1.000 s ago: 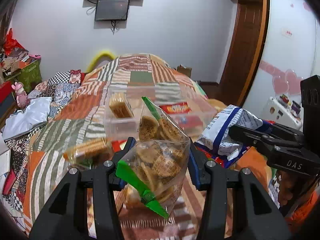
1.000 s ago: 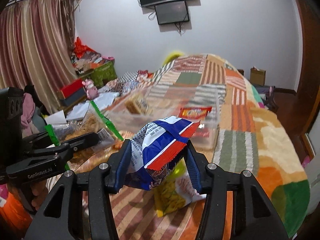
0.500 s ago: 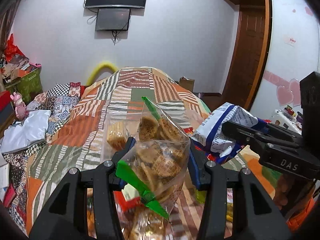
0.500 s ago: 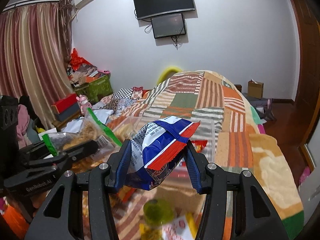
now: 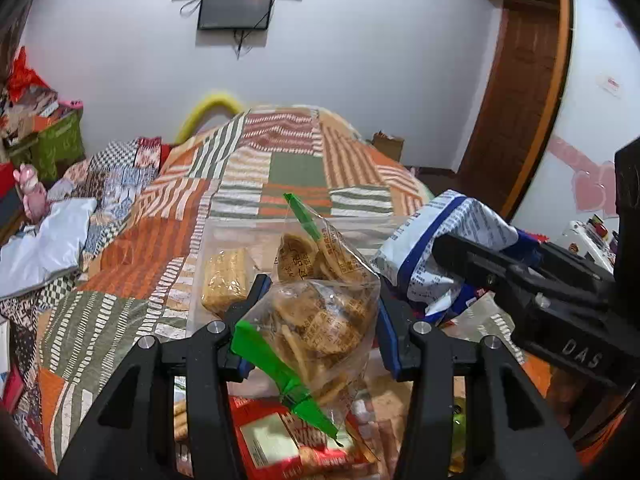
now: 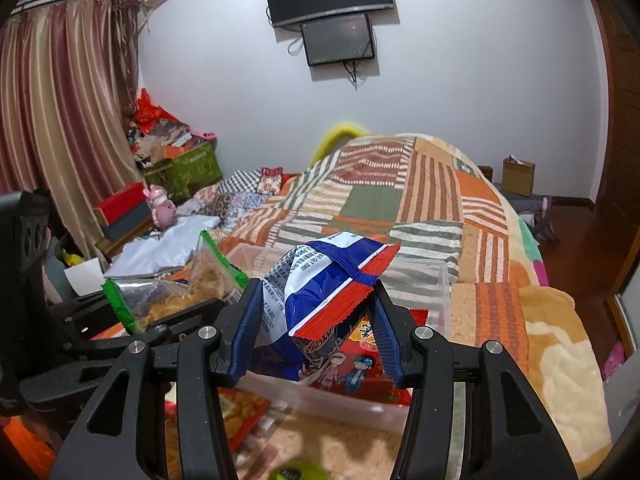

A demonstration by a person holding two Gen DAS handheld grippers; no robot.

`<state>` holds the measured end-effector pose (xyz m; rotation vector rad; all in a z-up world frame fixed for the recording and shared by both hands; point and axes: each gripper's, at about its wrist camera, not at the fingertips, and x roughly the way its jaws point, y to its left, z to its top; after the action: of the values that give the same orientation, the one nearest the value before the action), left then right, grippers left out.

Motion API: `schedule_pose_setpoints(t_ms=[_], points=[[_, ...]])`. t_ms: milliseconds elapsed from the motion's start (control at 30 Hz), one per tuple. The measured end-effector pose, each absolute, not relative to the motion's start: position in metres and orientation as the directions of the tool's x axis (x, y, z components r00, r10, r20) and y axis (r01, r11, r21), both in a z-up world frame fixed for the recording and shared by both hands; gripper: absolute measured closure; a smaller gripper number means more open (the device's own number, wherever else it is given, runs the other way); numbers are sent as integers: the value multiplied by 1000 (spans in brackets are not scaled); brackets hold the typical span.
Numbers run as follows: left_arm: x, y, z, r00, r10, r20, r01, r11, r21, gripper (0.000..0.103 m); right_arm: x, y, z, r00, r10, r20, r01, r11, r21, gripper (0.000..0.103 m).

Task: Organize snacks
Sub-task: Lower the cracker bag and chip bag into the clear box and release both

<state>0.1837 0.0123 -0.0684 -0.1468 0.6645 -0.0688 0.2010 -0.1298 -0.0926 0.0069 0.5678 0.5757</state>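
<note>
Both bags have travelled forward until they hang over the clear bin (image 6: 444, 280), likely for dropping in. Left gripper (image 5: 318, 320) clamps the biscuit bag (image 5: 324, 316); right gripper (image 6: 316, 316) clamps the blue packet (image 6: 320, 280), at three o'clock of it. Crackers (image 5: 224, 276) already sit inside, at ten o'clock. Around lies the quilt (image 6: 440, 200).

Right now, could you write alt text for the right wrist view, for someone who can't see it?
A black two-finger gripper pinches a blue, white and red snack packet above a clear plastic bin on a patchwork bedspread. At left, a second gripper holds a clear, green-edged bag of biscuits.
</note>
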Motion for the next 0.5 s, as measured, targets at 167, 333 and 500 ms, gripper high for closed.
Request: schedule_pose_setpoints(t_ms=[167,333,500], points=[[205,17,-80,758,-87,-646,-9,990,-144,55,219,-120,-107,663,501,-556,-506,848,160,55],[219,20,-91,732,-85,-676,-22,989,-148,55,225,-116,-120,638,487,-596,-509,848,148,55],[226,16,-98,718,-69,-692,-25,992,-124,55,232,-115,-128,622,469,-627,-502,853,142,55]])
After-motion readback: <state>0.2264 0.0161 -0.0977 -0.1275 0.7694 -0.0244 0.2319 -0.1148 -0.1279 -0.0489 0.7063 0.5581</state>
